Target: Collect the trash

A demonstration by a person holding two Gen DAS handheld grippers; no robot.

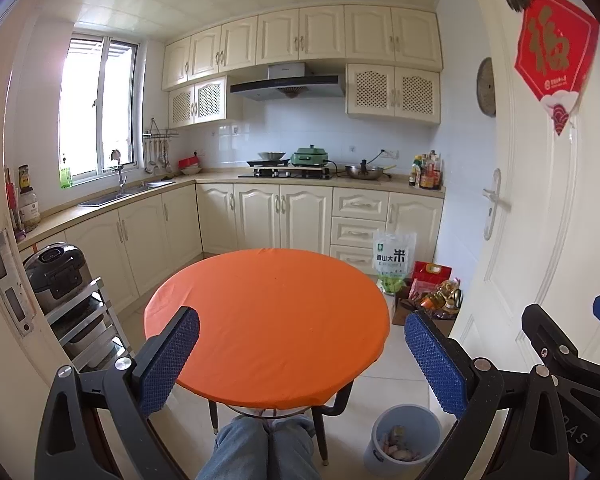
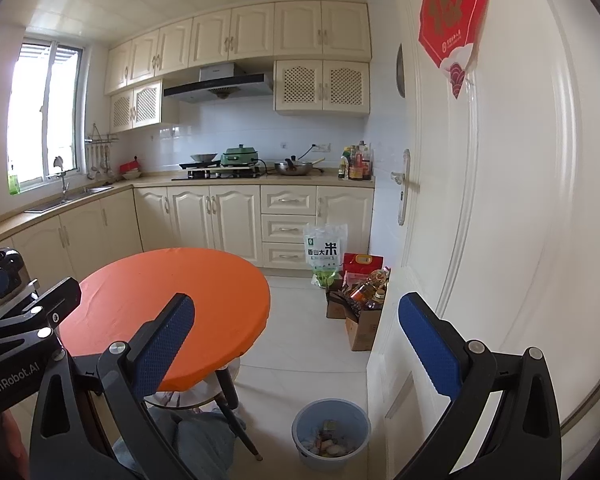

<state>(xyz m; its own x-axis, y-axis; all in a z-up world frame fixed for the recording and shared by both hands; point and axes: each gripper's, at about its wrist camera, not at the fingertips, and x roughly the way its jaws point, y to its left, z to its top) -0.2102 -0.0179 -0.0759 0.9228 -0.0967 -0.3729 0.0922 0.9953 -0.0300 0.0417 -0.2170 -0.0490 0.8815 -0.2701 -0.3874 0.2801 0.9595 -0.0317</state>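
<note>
Blue plastic bin (image 2: 331, 434) stood on the tiled floor, near right of the round orange counter (image 1: 268, 328), holding crumpled trash (image 2: 329, 445). Left gripper (image 1: 300, 364) and right gripper (image 2: 296, 352) hung above, fingers (image 1: 168, 360) spread wide, gripping nothing. Person's knees (image 1: 266, 446) sat below the counter edge.

Black grippers, blue pads, blue jeans

The left gripper (image 1: 302, 346) and right gripper (image 2: 296, 338) have black frames, silver screws and dimpled blue pads (image 1: 168, 360); white "GenRobot.AI" lettering (image 2: 12, 379).
</note>
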